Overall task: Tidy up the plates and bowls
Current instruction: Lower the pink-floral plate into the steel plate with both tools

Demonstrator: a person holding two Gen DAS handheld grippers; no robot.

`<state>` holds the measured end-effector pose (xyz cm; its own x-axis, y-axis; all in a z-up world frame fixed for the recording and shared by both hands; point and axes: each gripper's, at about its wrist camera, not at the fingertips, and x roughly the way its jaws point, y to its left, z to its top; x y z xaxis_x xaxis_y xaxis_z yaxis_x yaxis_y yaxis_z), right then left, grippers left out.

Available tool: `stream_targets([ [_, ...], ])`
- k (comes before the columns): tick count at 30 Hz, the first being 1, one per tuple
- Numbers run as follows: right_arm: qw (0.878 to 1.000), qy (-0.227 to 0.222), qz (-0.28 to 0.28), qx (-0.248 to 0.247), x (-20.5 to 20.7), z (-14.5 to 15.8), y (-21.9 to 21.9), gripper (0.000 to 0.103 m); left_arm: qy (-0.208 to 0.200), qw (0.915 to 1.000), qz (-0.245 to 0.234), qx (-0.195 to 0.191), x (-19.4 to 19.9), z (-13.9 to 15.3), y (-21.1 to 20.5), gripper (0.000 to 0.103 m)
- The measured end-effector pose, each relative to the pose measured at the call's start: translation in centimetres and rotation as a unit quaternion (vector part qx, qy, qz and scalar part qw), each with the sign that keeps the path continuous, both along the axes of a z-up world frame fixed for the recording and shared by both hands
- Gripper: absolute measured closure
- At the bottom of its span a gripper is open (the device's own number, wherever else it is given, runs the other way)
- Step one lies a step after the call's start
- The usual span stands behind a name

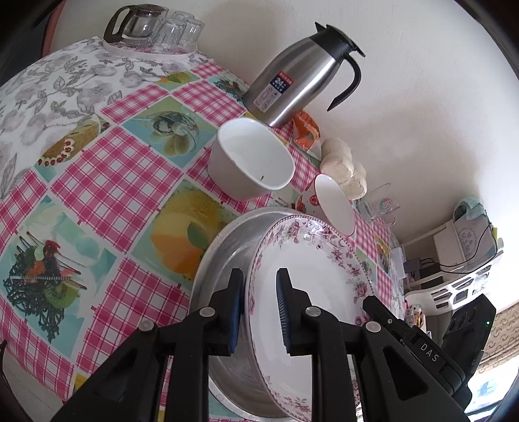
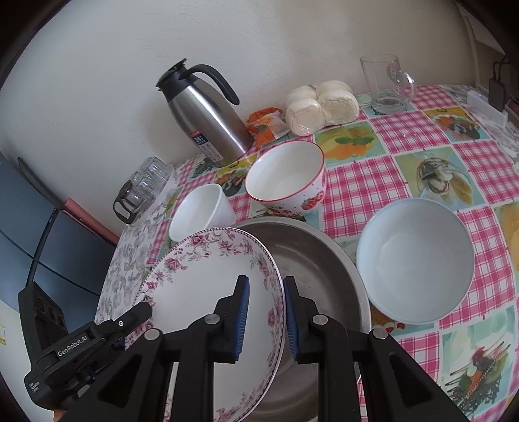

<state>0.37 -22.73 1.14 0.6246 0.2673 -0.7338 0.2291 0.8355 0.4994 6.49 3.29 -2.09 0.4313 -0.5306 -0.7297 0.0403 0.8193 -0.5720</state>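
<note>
A white plate with a pink floral rim (image 1: 308,279) (image 2: 207,285) hangs tilted over a round metal basin (image 1: 223,259) (image 2: 318,253). My left gripper (image 1: 259,287) is shut on one side of its rim. My right gripper (image 2: 267,289) is shut on the opposite side of the rim. Each gripper shows at the edge of the other's view. Behind the basin stand a small white bowl (image 1: 249,159) (image 2: 201,211) and a strawberry-patterned bowl (image 1: 331,204) (image 2: 285,178). A large pale blue bowl (image 2: 415,259) sits to the basin's right.
A steel thermos jug (image 1: 301,78) (image 2: 204,120), wrapped buns (image 2: 321,104) and a glass mug (image 2: 386,84) stand along the wall. A tray with a glass teapot and tumblers (image 1: 146,26) sits at the table's far corner. The checked tablecloth (image 1: 107,181) lies to the left.
</note>
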Motion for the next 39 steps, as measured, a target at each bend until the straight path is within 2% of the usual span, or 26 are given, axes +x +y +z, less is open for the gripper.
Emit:
stream_targets([
  [6,1.0,0.012,-0.001,0.003,0.0,-1.3,-0.7,0.08,0.016,0.999,-0.015,0.038,0.5,-1.3,-1.4,0.083],
  [18,1.0,0.028,-0.01,0.006,0.2,-3.5,-1.3,0.08,0.027,0.9968,-0.025,0.071,1.2,-2.9,-2.3,0.083],
  [28,0.999,0.043,-0.01,0.002,0.3,-4.6,-1.4,0.08,0.026,0.9959,-0.031,0.081,1.4,-3.1,-2.4,0.083],
  [39,0.998,0.047,0.004,-0.032,0.5,-4.5,-0.8,0.081,0.028,0.9944,-0.035,0.096,1.2,-3.1,-2.4,0.082],
])
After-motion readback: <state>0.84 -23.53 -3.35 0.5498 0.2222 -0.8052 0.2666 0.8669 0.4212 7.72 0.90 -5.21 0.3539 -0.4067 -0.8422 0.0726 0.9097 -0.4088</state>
